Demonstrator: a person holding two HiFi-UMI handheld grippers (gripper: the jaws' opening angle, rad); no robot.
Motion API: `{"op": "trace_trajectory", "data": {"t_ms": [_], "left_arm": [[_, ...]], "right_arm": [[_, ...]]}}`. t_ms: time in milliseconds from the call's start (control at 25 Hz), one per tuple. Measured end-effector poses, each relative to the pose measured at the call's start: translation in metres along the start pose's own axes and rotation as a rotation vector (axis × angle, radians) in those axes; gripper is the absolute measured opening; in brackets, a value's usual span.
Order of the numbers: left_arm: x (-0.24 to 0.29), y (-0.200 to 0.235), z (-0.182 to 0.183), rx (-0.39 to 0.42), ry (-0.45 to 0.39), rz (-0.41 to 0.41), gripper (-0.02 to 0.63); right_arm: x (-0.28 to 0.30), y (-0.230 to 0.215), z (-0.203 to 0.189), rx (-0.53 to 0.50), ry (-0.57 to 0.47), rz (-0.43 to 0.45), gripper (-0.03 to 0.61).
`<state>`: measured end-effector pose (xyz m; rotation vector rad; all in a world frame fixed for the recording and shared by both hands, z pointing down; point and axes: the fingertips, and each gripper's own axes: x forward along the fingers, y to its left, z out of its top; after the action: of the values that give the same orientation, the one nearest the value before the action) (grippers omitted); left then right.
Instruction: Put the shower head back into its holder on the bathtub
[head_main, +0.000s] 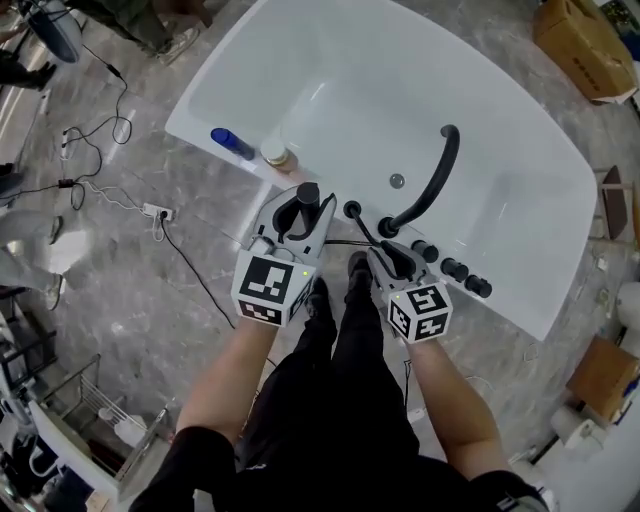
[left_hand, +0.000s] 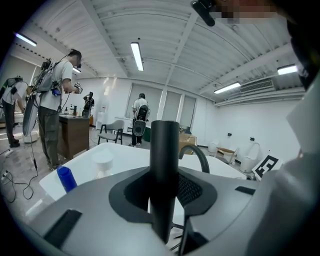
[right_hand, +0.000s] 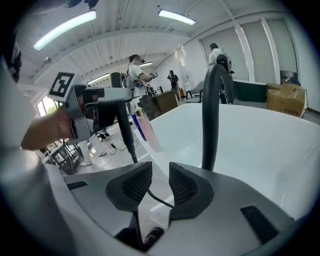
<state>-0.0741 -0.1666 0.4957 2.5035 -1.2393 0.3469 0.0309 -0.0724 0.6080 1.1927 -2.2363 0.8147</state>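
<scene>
Shower head (left_hand: 165, 165) stands upright between the jaws of your left gripper (head_main: 304, 210), which are closed on it from both sides, over the near rim of the bathtub (head_main: 520, 200). The white tub fills the upper half of the head view. Its curved black spout (head_main: 438, 175) rises at 1 o'clock from your right gripper (right_hand: 160, 175). That gripper's jaws stand apart and hold nothing; only the thin hose (right_hand: 159, 198) shows beyond the gap. A blue bottle (head_main: 231, 143) lies on the rim at 10 o'clock from the left gripper.
</scene>
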Motion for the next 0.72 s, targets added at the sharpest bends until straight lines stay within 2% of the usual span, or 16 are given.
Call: {"op": "trace_trajectory", "data": {"t_ms": [160, 520, 720], "left_arm": [[0.009, 0.003, -0.030, -0.019, 0.037, -0.009, 0.123], [0.029, 0.009, -0.077, -0.030, 0.087, -0.018, 0.123], [0.039, 0.017, -0.096, -0.034, 0.106, -0.018, 0.123]], "right_arm": [[0.026, -0.020, -0.030, -0.052, 0.008, -0.084, 0.121], [0.079, -0.054, -0.092, 0.002, 0.098, -0.117, 0.129], [0.100, -0.066, -0.113, -0.035, 0.130, -0.173, 0.140]]}}
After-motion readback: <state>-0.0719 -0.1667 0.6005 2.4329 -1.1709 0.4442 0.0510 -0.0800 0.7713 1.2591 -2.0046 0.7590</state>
